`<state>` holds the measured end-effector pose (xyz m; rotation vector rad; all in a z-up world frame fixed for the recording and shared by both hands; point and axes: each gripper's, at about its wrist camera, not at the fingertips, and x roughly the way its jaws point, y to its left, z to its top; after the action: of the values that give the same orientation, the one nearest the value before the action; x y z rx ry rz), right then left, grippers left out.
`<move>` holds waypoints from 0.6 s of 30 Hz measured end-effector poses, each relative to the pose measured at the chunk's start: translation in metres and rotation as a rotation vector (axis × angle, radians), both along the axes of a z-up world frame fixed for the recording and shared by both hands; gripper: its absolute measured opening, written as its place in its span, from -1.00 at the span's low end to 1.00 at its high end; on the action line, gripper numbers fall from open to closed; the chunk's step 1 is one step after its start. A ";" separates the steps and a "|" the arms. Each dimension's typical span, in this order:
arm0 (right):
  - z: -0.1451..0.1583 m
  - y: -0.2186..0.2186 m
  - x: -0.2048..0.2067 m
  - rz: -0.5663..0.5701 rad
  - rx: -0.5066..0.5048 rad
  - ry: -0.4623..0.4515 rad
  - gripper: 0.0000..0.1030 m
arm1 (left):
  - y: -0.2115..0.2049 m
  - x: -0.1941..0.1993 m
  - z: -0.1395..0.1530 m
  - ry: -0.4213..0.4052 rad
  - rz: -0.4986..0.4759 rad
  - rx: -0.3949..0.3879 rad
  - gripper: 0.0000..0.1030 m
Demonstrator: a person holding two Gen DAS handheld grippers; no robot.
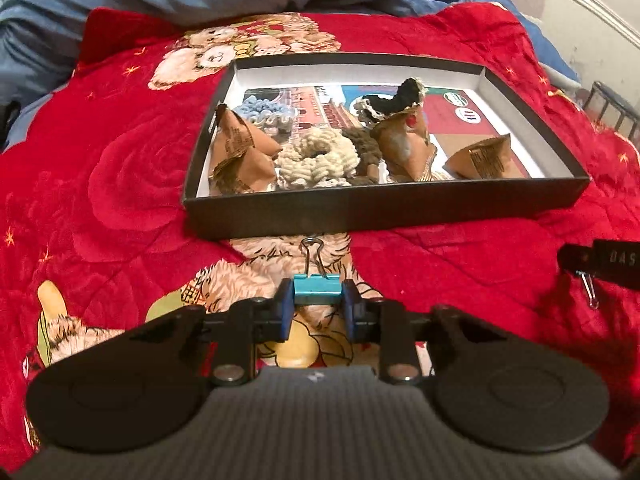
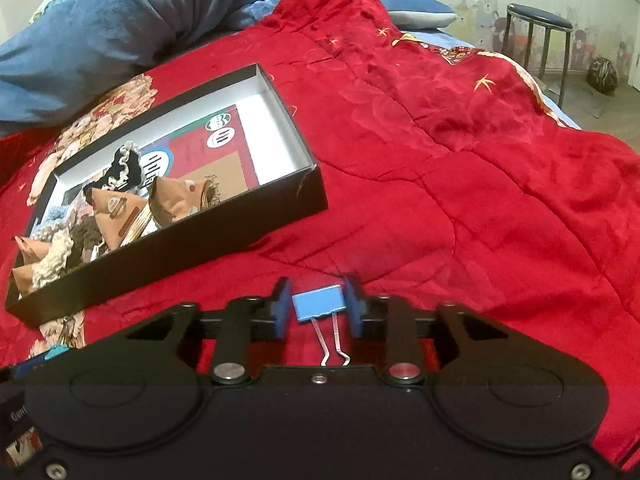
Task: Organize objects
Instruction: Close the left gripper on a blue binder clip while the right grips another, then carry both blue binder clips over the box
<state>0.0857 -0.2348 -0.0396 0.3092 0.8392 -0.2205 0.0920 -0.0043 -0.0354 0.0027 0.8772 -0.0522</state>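
A shallow black box (image 1: pixel 384 208) lies on the red blanket; it also shows in the right wrist view (image 2: pixel 168 240). It holds knitted scrunchies (image 1: pixel 316 156) and several brown paper packets (image 1: pixel 244 148). My left gripper (image 1: pixel 316 308) is shut on a teal binder clip (image 1: pixel 317 288), wire handles pointing toward the box, just short of its near wall. My right gripper (image 2: pixel 318 310) straddles a blue binder clip (image 2: pixel 319 307) lying on the blanket, handles toward the camera; small gaps show beside the clip.
A red quilt with teddy-bear print (image 1: pixel 120 184) covers the bed. A blue duvet (image 2: pixel 132 20) is bunched behind the box. The right gripper's tip and a hanging clip handle (image 1: pixel 590 290) show at right. A stool (image 2: pixel 536 36) stands beyond the bed.
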 end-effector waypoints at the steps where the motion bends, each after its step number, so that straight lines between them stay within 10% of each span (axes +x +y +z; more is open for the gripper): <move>1: 0.000 -0.001 0.002 0.004 0.002 0.000 -0.50 | 0.000 -0.001 0.001 -0.002 0.002 0.000 -0.45; 18: 0.044 0.019 0.000 0.176 0.124 -0.243 -0.51 | 0.002 -0.019 0.031 -0.101 0.040 0.013 -0.45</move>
<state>0.0858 -0.2161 0.0048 0.3681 0.6360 0.0337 0.0727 -0.0028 -0.0046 0.0003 0.7761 -0.0084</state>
